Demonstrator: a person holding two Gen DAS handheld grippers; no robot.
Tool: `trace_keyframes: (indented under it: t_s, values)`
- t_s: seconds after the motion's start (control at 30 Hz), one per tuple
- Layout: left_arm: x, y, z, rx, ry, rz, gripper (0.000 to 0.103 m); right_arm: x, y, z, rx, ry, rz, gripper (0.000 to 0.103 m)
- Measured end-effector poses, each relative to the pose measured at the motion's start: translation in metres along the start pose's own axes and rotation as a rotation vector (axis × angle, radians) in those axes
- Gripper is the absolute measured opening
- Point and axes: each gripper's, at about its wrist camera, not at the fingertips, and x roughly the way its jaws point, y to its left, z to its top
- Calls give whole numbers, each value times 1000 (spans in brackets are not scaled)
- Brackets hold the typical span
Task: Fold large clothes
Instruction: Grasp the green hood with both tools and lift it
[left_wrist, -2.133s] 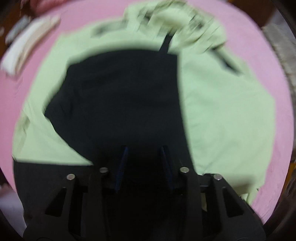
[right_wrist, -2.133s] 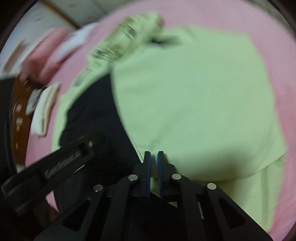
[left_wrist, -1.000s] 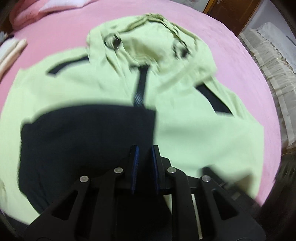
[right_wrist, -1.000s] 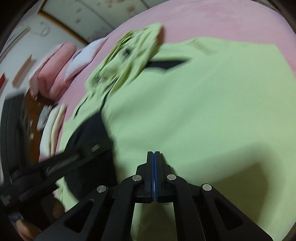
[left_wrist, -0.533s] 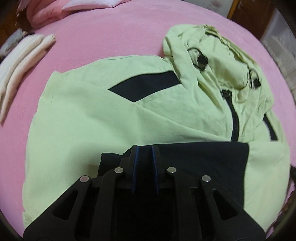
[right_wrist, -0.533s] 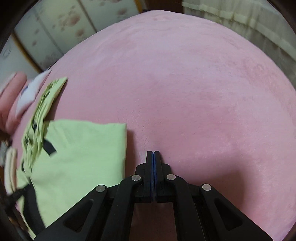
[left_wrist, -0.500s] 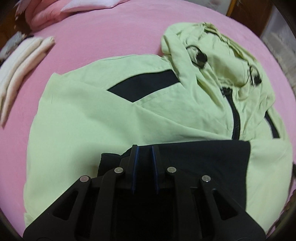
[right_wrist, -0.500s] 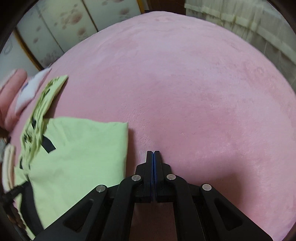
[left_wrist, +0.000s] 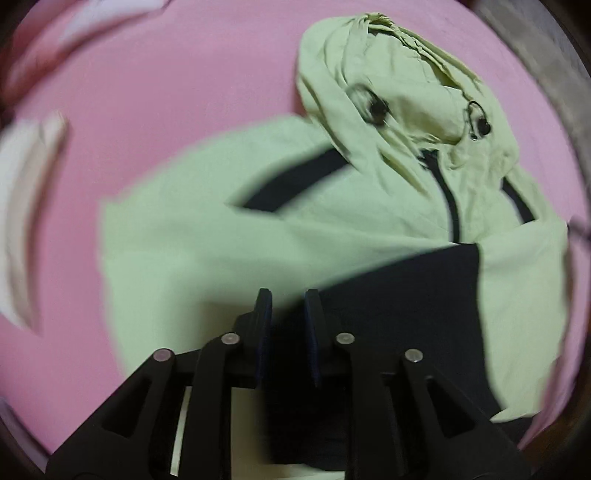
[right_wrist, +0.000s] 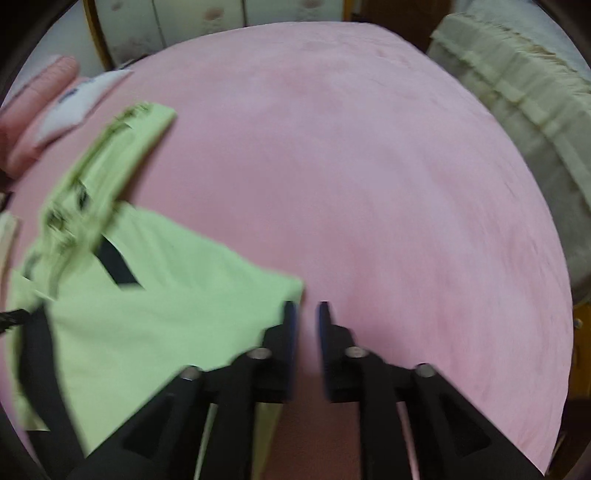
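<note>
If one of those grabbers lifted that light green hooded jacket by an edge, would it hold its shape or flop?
The light green hooded jacket would probably flop: its hood already lies crumpled in soft folds. It looks thin and flat on the pink blanket, so likely light for its size. The plush-looking blanket may drag at it when pushed.

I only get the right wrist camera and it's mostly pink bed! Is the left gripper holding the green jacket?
Observer: The left gripper hangs over a black panel of the jacket, jaws slightly apart. It's too dark to tell if it grips.
Operator: Is there a zipper?
Observer: Yes, a black zipper runs from the hood down to that panel.
Operator: What's on the hood?
Observer: Two black toggles, one on each side.
</note>
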Motion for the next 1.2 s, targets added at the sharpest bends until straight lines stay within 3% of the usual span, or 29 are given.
trace_keyframes:
  t_s: [0.07, 0.17, 0.23, 0.33, 0.4, 0.43, 0.5, 0.57, 0.63, 0.73, 0.8, 1.0, 1.03, 1.07, 1.13, 1.2]
  values:
    - [-12, 9, 24, 86, -31, 45, 16, -6, 7, 37, -43, 49, 94, 53]
    - [-21, 26, 71, 113, -36, -15, 22, -5, 45, 103, -116, 99, 141, 59]
    - [-19, 37, 107, 88, 28, -65, 37, 2, 65, 145, -86, 161, 159, 66]
    - [-23, 46, 163, 54, 34, -134, 42, 16, 99, 205, 7, 287, 263, 68]
    - [-19, 48, 187, 4, 51, -205, 56, 27, 133, 248, 29, 285, 292, 71]
    - [-13, 50, 200, -30, 80, -253, 59, 32, 145, 262, 26, 288, 291, 77]
    - [6, 54, 223, -119, 120, -374, 59, 47, 169, 281, 25, 324, 309, 83]
    - [23, 56, 239, -194, 112, -415, 59, 62, 174, 293, 126, 329, 396, 83]
    - [39, 57, 248, -243, 93, -416, 59, 81, 168, 305, 260, 303, 430, 83]
    - [73, 53, 255, -277, 106, -387, 59, 108, 162, 293, 344, 312, 399, 83]
    - [94, 52, 255, -287, 118, -381, 59, 127, 150, 291, 426, 326, 436, 82]
    - [111, 57, 266, -349, -23, -502, 61, 168, 117, 286, 585, 271, 595, 65]
    - [111, 55, 268, -344, -34, -523, 60, 172, 115, 286, 586, 266, 610, 60]
    - [110, 52, 270, -332, -52, -556, 57, 174, 116, 289, 578, 255, 643, 46]
    - [107, 43, 271, -302, -82, -609, 18, 181, 128, 295, 541, 220, 700, 20]
    - [95, 30, 273, -252, -154, -541, 9, 179, 140, 302, 488, 176, 677, 15]
